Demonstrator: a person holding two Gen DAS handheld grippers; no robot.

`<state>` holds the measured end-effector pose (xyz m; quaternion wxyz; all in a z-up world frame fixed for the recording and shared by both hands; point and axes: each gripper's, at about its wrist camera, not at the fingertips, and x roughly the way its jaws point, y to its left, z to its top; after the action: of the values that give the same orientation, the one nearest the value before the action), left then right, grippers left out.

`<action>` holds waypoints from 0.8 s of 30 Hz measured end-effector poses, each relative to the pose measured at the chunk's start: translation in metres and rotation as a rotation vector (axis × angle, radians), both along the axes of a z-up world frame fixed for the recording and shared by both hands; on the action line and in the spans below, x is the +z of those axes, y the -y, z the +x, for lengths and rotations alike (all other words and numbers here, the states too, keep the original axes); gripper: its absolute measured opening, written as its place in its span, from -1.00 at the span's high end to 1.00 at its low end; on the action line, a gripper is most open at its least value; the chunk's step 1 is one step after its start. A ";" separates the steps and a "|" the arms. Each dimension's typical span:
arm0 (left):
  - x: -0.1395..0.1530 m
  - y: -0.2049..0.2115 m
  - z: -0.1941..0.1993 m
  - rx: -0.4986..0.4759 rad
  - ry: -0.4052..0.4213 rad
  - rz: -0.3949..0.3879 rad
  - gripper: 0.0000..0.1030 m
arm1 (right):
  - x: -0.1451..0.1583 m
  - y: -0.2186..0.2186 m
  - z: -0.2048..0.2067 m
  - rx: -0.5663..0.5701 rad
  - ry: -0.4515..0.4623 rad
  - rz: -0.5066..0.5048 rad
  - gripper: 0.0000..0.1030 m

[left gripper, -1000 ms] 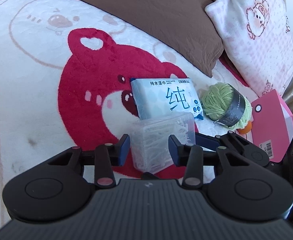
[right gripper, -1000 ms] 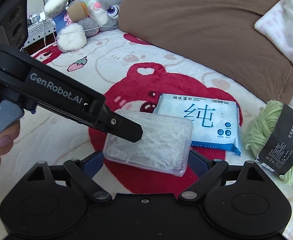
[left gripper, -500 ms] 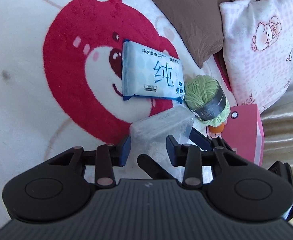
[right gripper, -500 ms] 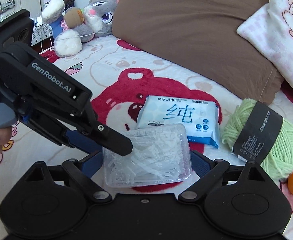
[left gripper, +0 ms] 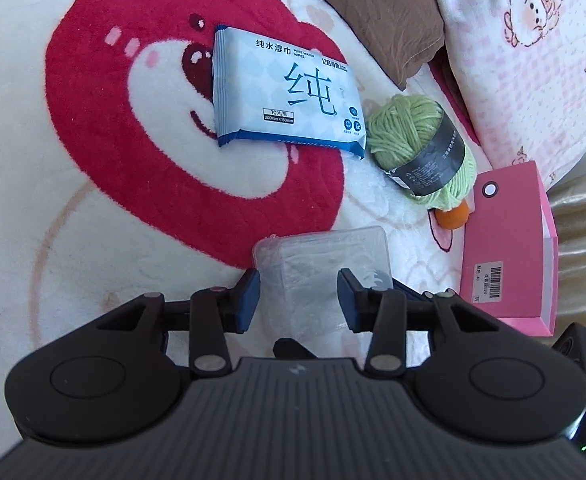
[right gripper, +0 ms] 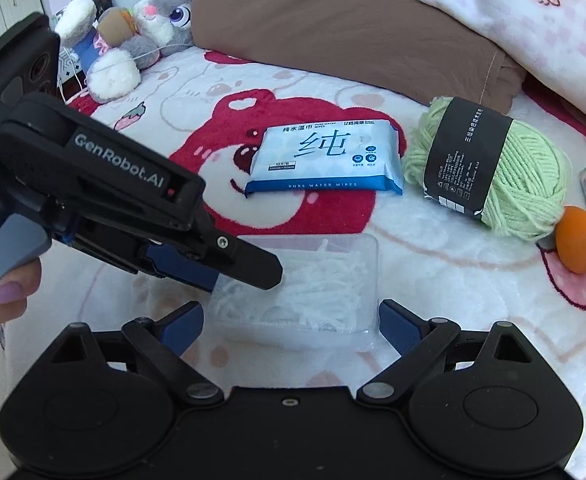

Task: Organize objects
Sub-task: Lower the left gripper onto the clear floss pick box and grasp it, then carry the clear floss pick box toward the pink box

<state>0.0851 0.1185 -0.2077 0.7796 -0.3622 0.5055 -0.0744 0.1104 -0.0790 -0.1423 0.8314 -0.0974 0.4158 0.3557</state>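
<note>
My left tongs grasp one clear plastic box of white floss picks, jaws opening, pads at its sides. My right tongs straddle its near end; grip undetermined. The box rests on a bear-print blanket. Also there: one wipes pack, one green yarn ball, one orange ball, one pink box, two pillows.

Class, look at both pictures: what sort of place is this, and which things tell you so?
Most likely a bedroom, on a bed: a plush bear-print blanket, a brown pillow and stuffed toys at its head.
</note>
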 end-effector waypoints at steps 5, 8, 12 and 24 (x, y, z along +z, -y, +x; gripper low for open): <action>0.007 0.010 -0.002 -0.048 0.044 0.066 0.21 | -0.007 -0.001 -0.002 -0.039 0.049 0.018 -0.87; 0.011 0.010 -0.006 -0.047 0.055 0.054 0.27 | -0.001 0.001 -0.003 -0.055 0.053 0.026 -0.85; 0.029 0.009 -0.014 -0.042 0.101 -0.018 0.34 | 0.021 0.014 -0.012 -0.076 0.112 0.047 -0.85; 0.127 0.070 -0.020 -0.193 0.271 -0.023 0.44 | 0.114 0.087 -0.033 -0.220 0.233 0.137 -0.85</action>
<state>0.0653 0.0488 -0.0807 0.8255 -0.3078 0.4274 -0.2028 0.0772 -0.1661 -0.0288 0.9126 -0.0349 0.2996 0.2762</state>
